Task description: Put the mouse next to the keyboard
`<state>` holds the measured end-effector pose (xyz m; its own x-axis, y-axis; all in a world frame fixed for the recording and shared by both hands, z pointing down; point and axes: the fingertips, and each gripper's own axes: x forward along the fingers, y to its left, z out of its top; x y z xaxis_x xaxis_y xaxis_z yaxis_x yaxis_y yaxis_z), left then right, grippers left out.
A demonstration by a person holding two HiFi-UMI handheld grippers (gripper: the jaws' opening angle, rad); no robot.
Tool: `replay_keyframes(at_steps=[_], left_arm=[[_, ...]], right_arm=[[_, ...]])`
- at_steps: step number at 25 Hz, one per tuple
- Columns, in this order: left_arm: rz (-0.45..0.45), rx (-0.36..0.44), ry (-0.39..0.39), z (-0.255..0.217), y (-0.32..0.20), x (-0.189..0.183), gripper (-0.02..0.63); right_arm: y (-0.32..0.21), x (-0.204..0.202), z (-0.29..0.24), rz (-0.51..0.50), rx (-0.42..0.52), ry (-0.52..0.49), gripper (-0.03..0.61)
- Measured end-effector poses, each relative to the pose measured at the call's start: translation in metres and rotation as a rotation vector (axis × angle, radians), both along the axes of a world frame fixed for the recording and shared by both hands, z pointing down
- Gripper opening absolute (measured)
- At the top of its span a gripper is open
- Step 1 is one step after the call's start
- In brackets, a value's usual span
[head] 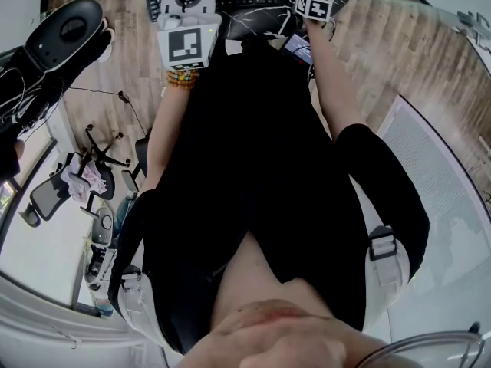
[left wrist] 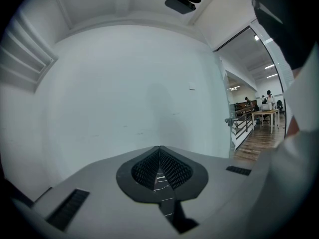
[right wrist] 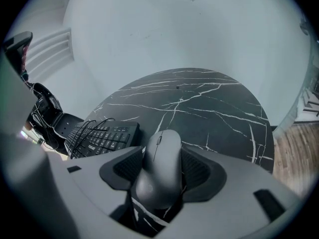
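one pair shut, one pair gripping

at left, closed, empty jaws of the left gripper; then black wired keyboard on round black marble table; just right of it, matte grey computer mouse clamped between pads of the right gripper

Lit softly and evenly, muted and grey-toned throughout. Brightest far to the right of the left gripper. Bent hard by fisheye, vignetted black at the corners, blurred closest around the right gripper.
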<state>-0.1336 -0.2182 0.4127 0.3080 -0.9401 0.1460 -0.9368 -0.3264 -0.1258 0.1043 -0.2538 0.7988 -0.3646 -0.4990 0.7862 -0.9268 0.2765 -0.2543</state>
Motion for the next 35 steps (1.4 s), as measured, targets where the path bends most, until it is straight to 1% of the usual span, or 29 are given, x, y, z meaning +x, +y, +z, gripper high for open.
replay_keyframes(at_steps=[13,17,23,28,31,35], left_arm=[[-0.010,0.001,0.004,0.002,0.002,-0.004,0.014],[-0.012,0.008,0.017,0.002,0.001,-0.003,0.014],[-0.006,0.004,0.017,0.001,0.002,-0.003,0.014],[0.002,0.013,0.022,-0.001,0.002,-0.001,0.014],[0.003,0.017,0.027,-0.003,0.003,0.000,0.014],[0.007,0.028,0.034,-0.005,0.002,0.002,0.014]], right_arm=[[-0.002,0.002,-0.002,0.006,0.008,-0.008,0.258],[-0.003,0.004,-0.004,0.005,0.016,-0.005,0.258],[-0.002,0.002,-0.011,0.008,0.016,-0.033,0.259],[-0.004,0.004,-0.019,-0.002,0.041,-0.015,0.258],[-0.006,0.003,-0.027,-0.010,0.062,-0.023,0.258],[-0.019,0.003,-0.050,-0.009,0.120,-0.039,0.259]])
